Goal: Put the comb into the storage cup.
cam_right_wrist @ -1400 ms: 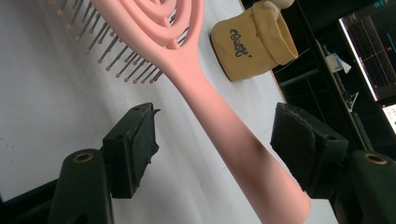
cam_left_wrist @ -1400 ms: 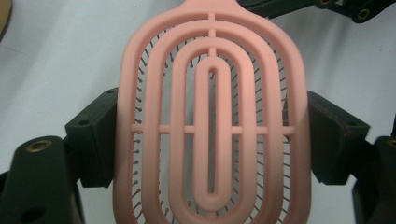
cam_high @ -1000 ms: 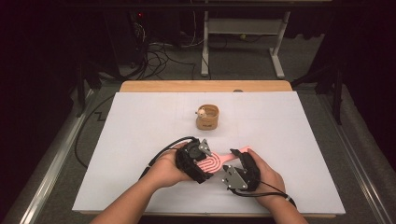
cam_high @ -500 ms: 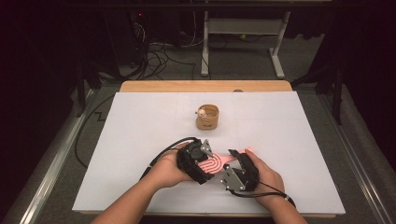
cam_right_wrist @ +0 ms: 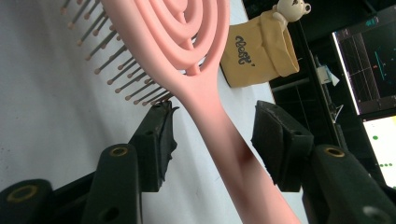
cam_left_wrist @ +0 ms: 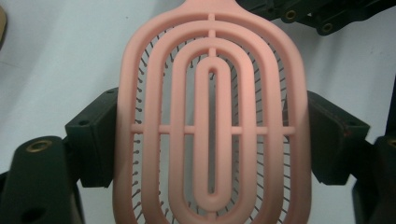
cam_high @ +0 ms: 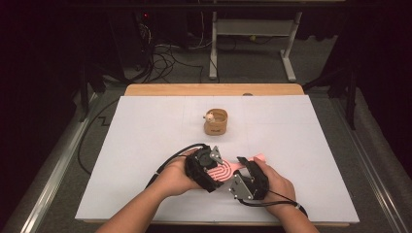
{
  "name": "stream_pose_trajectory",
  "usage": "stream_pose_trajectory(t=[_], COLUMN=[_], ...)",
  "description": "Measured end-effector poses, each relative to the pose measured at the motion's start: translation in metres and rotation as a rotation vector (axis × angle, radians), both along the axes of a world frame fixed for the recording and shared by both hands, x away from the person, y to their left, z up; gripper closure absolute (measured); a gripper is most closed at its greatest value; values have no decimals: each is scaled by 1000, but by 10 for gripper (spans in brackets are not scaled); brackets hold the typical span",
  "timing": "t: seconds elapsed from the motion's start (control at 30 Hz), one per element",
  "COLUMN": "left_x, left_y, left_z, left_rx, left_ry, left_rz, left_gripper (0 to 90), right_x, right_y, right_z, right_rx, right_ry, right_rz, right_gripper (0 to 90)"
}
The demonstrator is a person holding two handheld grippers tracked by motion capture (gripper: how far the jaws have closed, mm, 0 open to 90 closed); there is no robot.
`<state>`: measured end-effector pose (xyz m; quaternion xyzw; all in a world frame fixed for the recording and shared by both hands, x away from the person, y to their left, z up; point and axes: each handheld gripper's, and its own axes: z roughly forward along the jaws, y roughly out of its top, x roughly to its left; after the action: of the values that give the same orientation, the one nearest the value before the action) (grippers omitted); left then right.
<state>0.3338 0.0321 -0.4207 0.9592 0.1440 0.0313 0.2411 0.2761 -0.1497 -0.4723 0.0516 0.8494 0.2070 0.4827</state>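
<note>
A pink hairbrush point(cam_high: 222, 171) with a looped, open head is held bristles down just above the white table. My left gripper point(cam_high: 212, 168) is shut on the head point(cam_left_wrist: 212, 116), one black pad point(cam_left_wrist: 93, 140) pressing on each long edge. My right gripper point(cam_high: 244, 170) straddles the handle point(cam_right_wrist: 219, 135). Its jaws have just been closing, and a gap still shows between each finger point(cam_right_wrist: 156, 140) and the handle. The handle's tip point(cam_high: 259, 158) pokes out past that gripper.
A small tan cup point(cam_high: 216, 122) with a toy bear on its rim stands near the middle of the white table point(cam_high: 145, 141), beyond the brush. A wooden strip point(cam_high: 214, 90) runs along the far edge. Cables and a metal stand lie on the floor behind.
The right gripper's jaws have narrowed around the brush handle. Both hands and the brush have stayed where they were.
</note>
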Motion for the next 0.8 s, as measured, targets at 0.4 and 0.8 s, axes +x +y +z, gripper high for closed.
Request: stream_pose_trajectory(t=[0.4, 0.8], left_x=[-1, -2], left_y=[-1, -3], left_z=[1, -1], left_rx=[4, 1], left_ry=[-4, 5], left_rz=[-3, -7], left_gripper=[198, 198], right_x=[-2, -4], right_y=[2, 0], right_z=[-2, -2], right_rx=[-30, -42], right_ry=[-20, -37], right_rz=[10, 23], right_gripper=[543, 590])
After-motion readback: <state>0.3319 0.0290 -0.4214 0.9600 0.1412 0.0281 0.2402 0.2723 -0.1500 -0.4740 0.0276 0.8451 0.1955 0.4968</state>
